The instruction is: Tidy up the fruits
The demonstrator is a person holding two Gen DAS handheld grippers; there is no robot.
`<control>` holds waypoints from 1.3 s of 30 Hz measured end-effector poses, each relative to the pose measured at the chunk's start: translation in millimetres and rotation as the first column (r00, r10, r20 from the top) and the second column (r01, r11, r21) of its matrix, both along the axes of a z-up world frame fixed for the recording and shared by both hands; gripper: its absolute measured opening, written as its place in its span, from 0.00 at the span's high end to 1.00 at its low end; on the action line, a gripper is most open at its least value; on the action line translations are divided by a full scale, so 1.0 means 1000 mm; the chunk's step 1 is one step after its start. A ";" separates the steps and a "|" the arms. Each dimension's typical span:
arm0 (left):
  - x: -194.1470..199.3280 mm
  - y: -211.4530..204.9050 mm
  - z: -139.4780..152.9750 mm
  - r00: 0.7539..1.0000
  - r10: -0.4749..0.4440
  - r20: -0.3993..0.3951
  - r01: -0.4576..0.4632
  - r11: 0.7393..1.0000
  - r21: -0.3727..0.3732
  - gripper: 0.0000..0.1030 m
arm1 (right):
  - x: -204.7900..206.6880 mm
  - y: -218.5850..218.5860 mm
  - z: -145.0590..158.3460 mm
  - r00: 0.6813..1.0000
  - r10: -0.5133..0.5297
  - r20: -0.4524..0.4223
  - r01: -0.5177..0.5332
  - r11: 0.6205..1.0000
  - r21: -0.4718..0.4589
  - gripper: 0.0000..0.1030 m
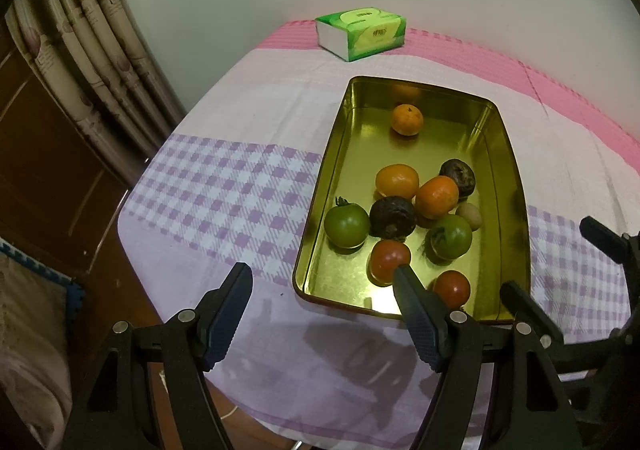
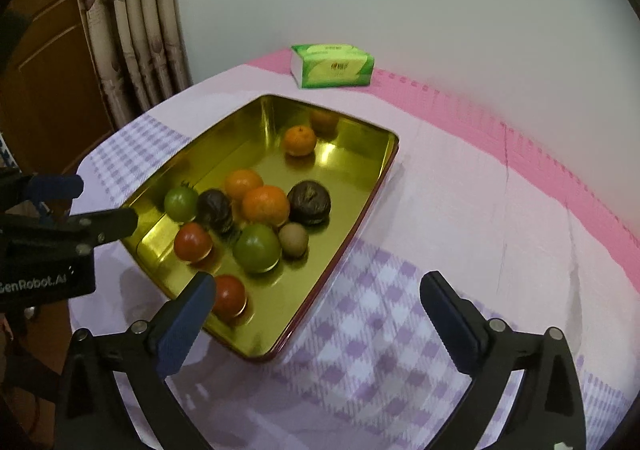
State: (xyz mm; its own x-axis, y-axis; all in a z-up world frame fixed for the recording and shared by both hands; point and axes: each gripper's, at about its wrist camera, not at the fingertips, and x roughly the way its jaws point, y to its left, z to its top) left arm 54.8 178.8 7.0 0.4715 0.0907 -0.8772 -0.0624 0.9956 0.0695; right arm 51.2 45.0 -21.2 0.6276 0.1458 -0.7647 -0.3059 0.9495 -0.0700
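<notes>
Both tongs hang over the near end of the table with nothing between their fingers: the left tongs [image 1: 322,274] stand partly open above the checked cloth [image 1: 224,190], one finger tip over the cloth and the other over the near edge of the gold tray [image 1: 320,210], while the right tongs [image 2: 318,286] are spread wide, one finger tip at the tray's near corner and the other over the purple-and-white checks. No fruit is gripped by either. All the fruit lies inside the shallow rectangular tray, which sits on the cloth-covered table [image 1: 580,178]. At the far end a single small orange [image 1: 407,119] lies alone, its reflection showing in the far wall. The rest are bunched toward the near half: two more oranges [image 1: 397,180] side by side, the nearer of them touching a dark, wrinkled fruit [image 1: 393,216], and a second dark fruit [image 1: 458,175] against the tray's right side. One green tomato [image 1: 346,225] lies just beside the left wall, another green tomato [image 1: 451,236] nearer the right wall, with a small tan fruit [image 1: 470,215] just behind it. Two red tomatoes are closest to the tongs: one red tomato [image 1: 389,258] partly hidden behind the left tongs' finger, the other [image 1: 452,288] near the tray's near edge. Beyond the tray, at the far pink border of the cloth, lies a green tissue pack [image 1: 360,32], well apart from the tray. A striped curtain [image 1: 92,42] hangs to the left against the pale wall.
</notes>
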 end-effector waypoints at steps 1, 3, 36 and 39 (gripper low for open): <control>0.000 0.000 0.000 1.000 0.005 0.001 -0.005 1.000 -0.002 0.29 | -0.001 0.000 -0.001 1.000 0.000 -0.003 0.000 1.000 0.004 0.02; 0.000 0.000 0.000 1.000 0.008 0.002 -0.008 1.000 -0.003 0.29 | -0.002 0.001 -0.002 1.000 0.002 -0.013 -0.002 1.000 0.008 0.02; 0.001 0.001 -0.003 1.000 0.009 -0.011 -0.009 1.000 -0.005 0.29 | -0.006 0.008 -0.004 0.999 0.014 -0.030 -0.013 1.000 0.012 0.02; 0.000 0.001 -0.003 1.000 0.008 -0.011 -0.008 1.000 -0.005 0.29 | -0.006 0.007 -0.005 0.999 0.015 -0.033 -0.014 1.000 0.012 0.02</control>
State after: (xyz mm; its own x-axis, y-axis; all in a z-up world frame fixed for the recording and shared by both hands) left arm 55.2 179.9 4.2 0.4613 0.0897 -0.8827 -0.0699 0.9955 0.0647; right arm 45.5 52.5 -25.7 0.5997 0.1638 -0.7832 -0.3217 0.9456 -0.0485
